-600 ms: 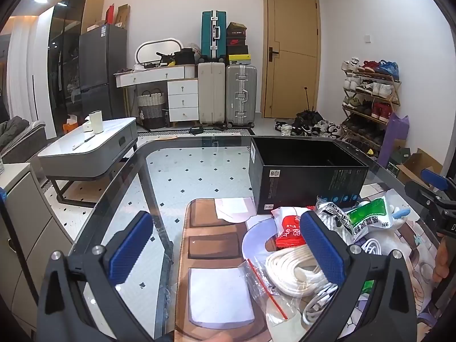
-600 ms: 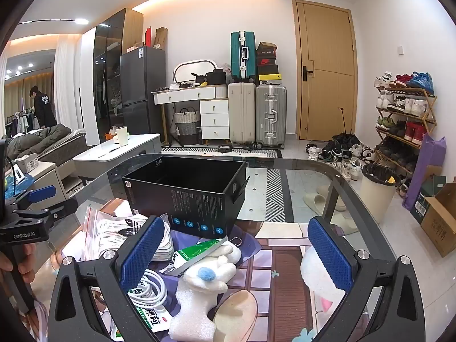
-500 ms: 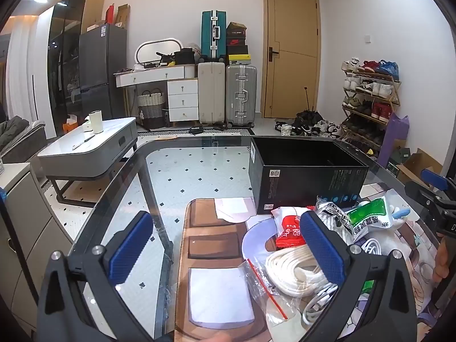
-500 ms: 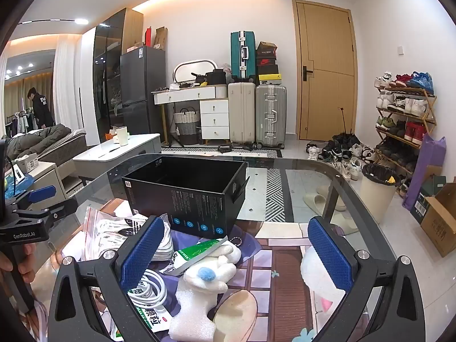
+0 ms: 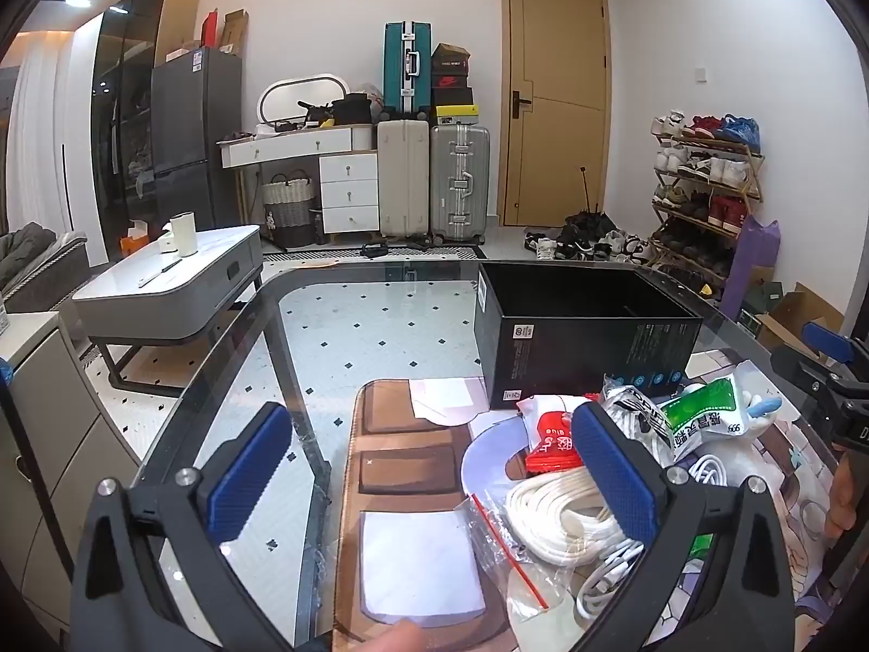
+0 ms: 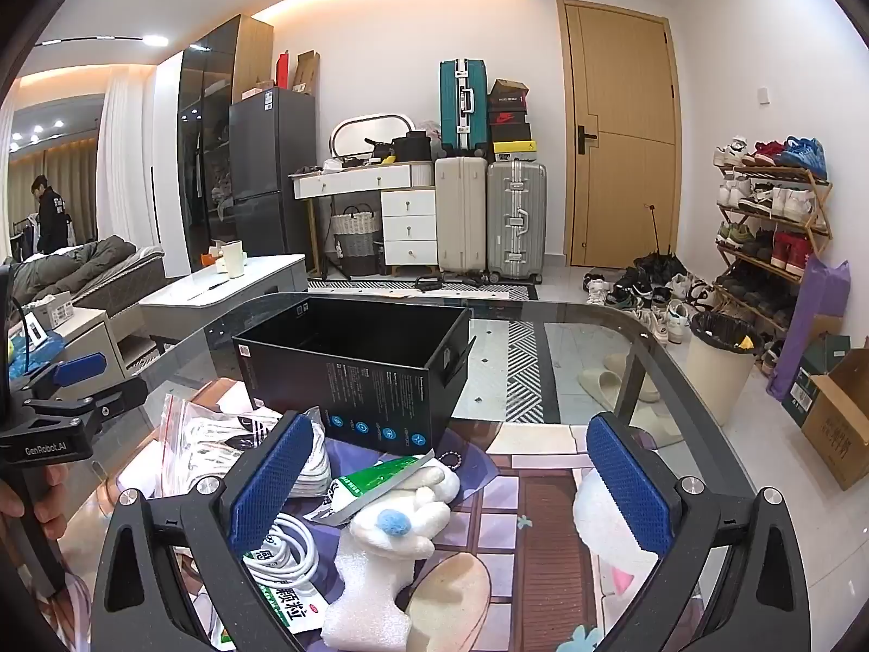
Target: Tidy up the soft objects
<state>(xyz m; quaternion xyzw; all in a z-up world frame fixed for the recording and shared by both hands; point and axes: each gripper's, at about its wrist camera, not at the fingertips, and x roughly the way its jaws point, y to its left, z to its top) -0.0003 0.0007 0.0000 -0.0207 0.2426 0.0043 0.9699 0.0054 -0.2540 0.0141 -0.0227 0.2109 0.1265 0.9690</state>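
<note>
An open black box [image 5: 586,342] stands on the glass table; it also shows in the right wrist view [image 6: 358,369]. In front of it lies a pile: a red packet [image 5: 548,440], a coiled white rope in a clear bag [image 5: 559,516], a green-and-white pouch [image 5: 700,413], white cables [image 6: 282,549], a white plush with a blue nose [image 6: 402,516] and white foam [image 6: 364,592]. My left gripper [image 5: 429,478] is open and empty above the mat, left of the pile. My right gripper [image 6: 451,478] is open and empty over the plush.
A printed mat [image 5: 407,467] covers the table's near part. The glass table edge [image 5: 260,309] curves at the left. A white-and-pink soft thing [image 6: 614,549] lies by my right finger. Beyond are a low white table [image 5: 168,288], suitcases, a shoe rack and a bin [image 6: 717,364].
</note>
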